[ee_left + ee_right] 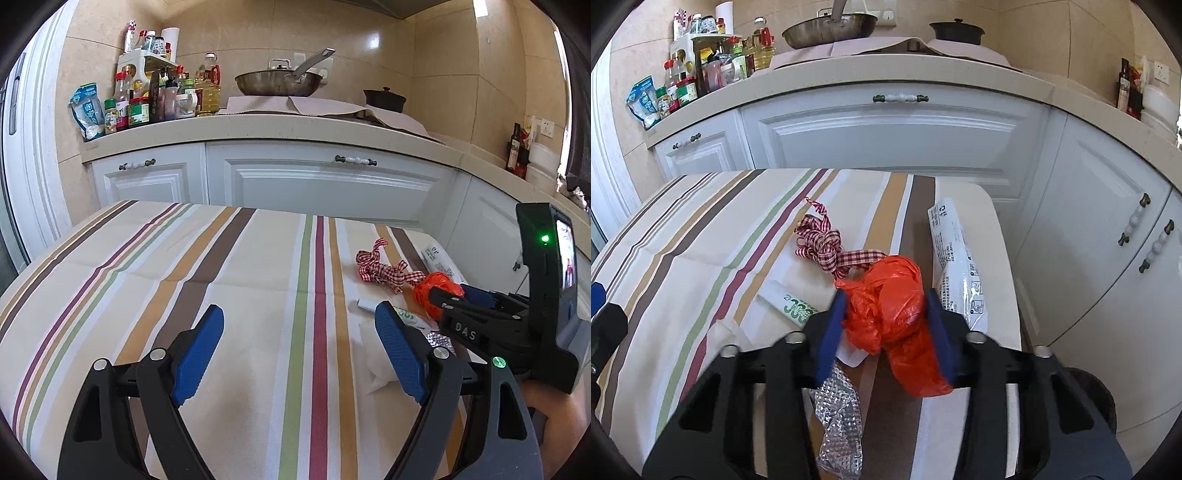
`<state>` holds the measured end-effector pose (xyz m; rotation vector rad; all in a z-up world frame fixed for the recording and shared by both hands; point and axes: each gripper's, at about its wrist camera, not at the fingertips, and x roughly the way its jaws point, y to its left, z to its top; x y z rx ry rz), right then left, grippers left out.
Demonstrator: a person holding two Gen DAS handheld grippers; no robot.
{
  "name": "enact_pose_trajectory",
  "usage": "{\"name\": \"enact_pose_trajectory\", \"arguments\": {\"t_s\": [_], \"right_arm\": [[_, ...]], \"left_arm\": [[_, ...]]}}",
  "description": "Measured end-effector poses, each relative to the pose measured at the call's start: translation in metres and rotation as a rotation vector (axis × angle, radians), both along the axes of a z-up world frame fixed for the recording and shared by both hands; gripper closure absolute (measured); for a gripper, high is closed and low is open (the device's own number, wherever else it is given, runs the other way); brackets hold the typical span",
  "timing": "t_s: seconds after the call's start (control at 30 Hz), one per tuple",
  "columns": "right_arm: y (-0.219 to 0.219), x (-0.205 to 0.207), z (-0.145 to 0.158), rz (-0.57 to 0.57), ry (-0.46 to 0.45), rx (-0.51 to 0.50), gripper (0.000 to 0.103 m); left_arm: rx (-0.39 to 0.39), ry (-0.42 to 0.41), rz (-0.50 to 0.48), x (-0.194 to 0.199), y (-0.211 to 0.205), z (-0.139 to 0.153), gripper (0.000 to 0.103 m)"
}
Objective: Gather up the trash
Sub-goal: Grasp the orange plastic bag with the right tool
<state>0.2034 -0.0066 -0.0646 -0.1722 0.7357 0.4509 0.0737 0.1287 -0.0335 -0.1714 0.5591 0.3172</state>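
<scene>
My right gripper (884, 317) is shut on a crumpled orange plastic bag (890, 306), held just above the striped tablecloth (701, 240); it also shows in the left wrist view (437, 291). Around it lie a red checked ribbon (827, 247), a white wrapper with green print (790, 304), a white printed packet (956, 266), crumpled silver foil (838, 413) and a white tissue (376, 365). My left gripper (299, 336) is open and empty over the cloth, left of the trash pile.
White kitchen cabinets (325, 181) stand behind the table. The counter (258, 125) holds sauce bottles (147, 96), a wok (279, 81) and a black pot (384, 98). A dark round container (1089, 398) sits low at the right, beyond the table edge.
</scene>
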Motion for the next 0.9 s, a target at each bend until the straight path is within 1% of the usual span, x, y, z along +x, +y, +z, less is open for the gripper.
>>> {"name": "enact_pose_trajectory", "arguments": {"t_s": [0.1, 0.2, 0.33, 0.47, 0.77, 0.9], "right_arm": [[-0.002, -0.005, 0.003, 0.004, -0.021, 0.007, 0.070], [-0.011, -0.013, 0.011, -0.004, -0.047, 0.044, 0.071], [-0.029, -0.025, 0.027, -0.024, -0.095, 0.081, 0.071], [-0.051, -0.033, 0.034, -0.057, -0.127, 0.089, 0.071], [-0.098, -0.040, 0.036, -0.132, -0.141, 0.105, 0.071], [-0.109, -0.041, 0.034, -0.143, -0.138, 0.115, 0.071]], "left_arm": [[0.012, 0.015, 0.003, 0.003, -0.001, -0.002, 0.022], [0.021, 0.029, 0.003, 0.006, -0.003, -0.004, 0.022], [0.031, 0.037, -0.006, 0.007, -0.009, -0.004, 0.021], [0.045, 0.045, -0.023, 0.012, -0.019, -0.004, 0.021], [0.084, 0.098, -0.057, 0.032, -0.045, -0.014, 0.021], [0.081, 0.161, -0.077, 0.046, -0.050, -0.025, 0.021]]}}
